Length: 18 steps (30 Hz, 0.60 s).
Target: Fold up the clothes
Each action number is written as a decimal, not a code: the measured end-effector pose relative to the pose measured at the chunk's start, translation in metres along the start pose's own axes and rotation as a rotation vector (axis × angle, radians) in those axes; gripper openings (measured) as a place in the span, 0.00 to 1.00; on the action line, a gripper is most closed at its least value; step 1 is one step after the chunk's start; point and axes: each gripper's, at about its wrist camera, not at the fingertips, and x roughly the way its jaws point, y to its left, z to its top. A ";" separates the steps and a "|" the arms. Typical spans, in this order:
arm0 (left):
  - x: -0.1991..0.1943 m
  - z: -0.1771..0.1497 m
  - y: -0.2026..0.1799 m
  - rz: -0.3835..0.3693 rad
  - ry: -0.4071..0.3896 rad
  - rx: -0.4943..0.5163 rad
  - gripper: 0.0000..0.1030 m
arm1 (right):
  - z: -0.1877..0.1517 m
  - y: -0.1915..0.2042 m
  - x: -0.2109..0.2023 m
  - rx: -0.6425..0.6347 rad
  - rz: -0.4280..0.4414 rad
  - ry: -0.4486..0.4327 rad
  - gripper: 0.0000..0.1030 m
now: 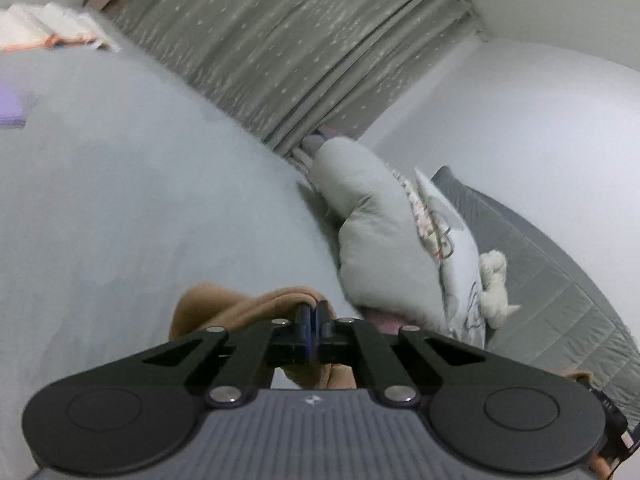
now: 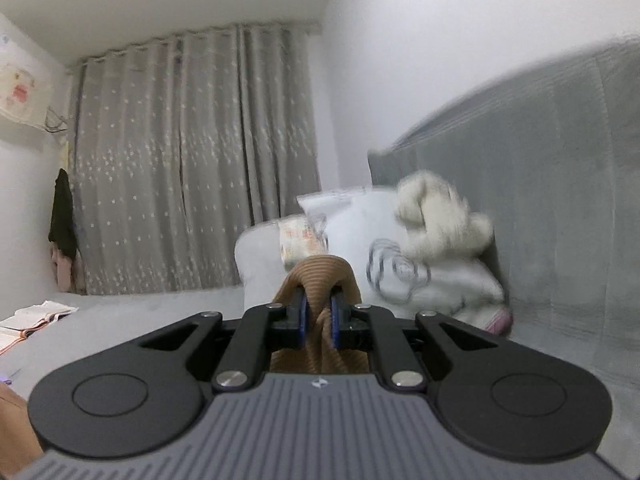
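A tan brown garment (image 1: 224, 304) is held up above the light grey bed (image 1: 140, 200). My left gripper (image 1: 313, 312) is shut on an edge of it, with the cloth bunched to the left of and below the fingers. In the right wrist view my right gripper (image 2: 319, 312) is shut on a ribbed fold of the same tan garment (image 2: 320, 276), which loops over the fingertips and hangs down between them. Most of the garment is hidden below both grippers.
Pillows (image 1: 376, 232) and a white plush toy (image 1: 494, 284) lie at the grey padded headboard (image 1: 560, 280). They show in the right wrist view too: pillows (image 2: 360, 248), toy (image 2: 436, 212). Grey starred curtains (image 2: 192, 160) hang behind. An open book (image 2: 32, 316) lies on the bed at left.
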 end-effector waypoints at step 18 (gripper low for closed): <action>-0.173 0.097 -0.190 -0.271 -0.390 0.233 0.00 | 0.213 0.016 -0.065 -0.110 0.008 -0.387 0.12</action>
